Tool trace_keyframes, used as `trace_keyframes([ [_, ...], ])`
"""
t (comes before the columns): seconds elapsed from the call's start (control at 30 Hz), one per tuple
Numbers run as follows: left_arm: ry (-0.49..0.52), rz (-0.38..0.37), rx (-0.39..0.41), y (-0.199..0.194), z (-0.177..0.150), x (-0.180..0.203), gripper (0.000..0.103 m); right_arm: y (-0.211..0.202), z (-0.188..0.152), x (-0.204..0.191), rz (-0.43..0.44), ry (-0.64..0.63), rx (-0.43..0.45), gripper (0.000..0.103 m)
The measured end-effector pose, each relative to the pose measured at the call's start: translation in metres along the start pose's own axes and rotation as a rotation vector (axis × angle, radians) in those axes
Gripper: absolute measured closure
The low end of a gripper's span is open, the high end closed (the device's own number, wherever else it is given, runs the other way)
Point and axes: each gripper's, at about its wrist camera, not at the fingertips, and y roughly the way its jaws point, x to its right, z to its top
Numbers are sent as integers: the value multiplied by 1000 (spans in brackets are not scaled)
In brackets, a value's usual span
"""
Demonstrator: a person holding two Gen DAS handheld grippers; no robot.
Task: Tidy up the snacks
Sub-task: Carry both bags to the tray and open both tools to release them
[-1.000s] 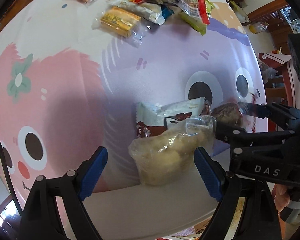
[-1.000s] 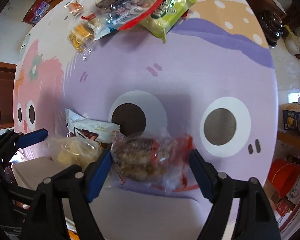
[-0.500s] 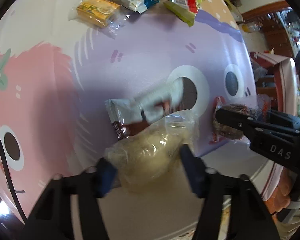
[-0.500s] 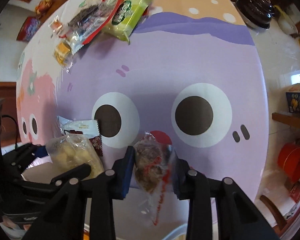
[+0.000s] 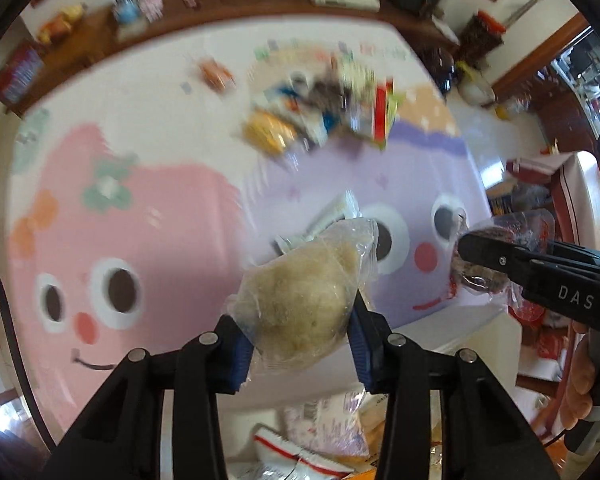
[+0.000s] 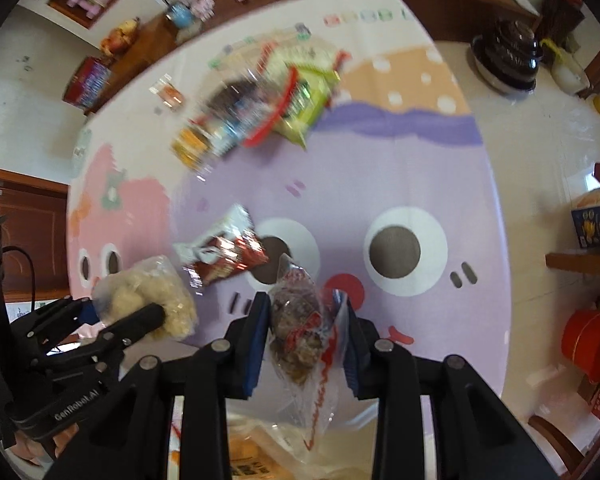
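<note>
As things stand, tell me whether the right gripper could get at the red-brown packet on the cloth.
Probably not yet: the right gripper is shut on a brown snack bag. The red-brown packet lies uncovered just ahead-left, so only that load blocks it.

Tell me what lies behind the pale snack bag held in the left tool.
Behind the pale snack bag, a red-and-white wrapper lies on the cartoon tablecloth. From the left wrist the bag covers most of it, so its print is unreadable there.
</note>
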Motion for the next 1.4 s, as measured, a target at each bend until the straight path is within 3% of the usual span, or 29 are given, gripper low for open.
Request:
trace_keyframes([
  [0.23, -7, 45, 186, -98, -27, -15, 63, -55, -5, -29, 44, -23, 134, 70],
  [0.43, -20, 66, 294, -156, -66, -13, 63, -107, -39, -52, 84, -81, 233, 70],
  [0.63, -35, 120, 392, -191, -114, -4, 63, -147, -83, -66, 88, -138, 329, 70],
  [0.9, -59, 212, 458, -204, -171, 8, 63, -170, -139, -74, 34, -194, 432, 70],
  [1.17, -84, 255, 423, -185, -214, 15, 63, -158, -180, -70, -24, -190, 460, 70],
  [1.4, -80, 268, 392, -168, -236, 20, 63, -137, -198, -60, -57, -148, 434, 70],
])
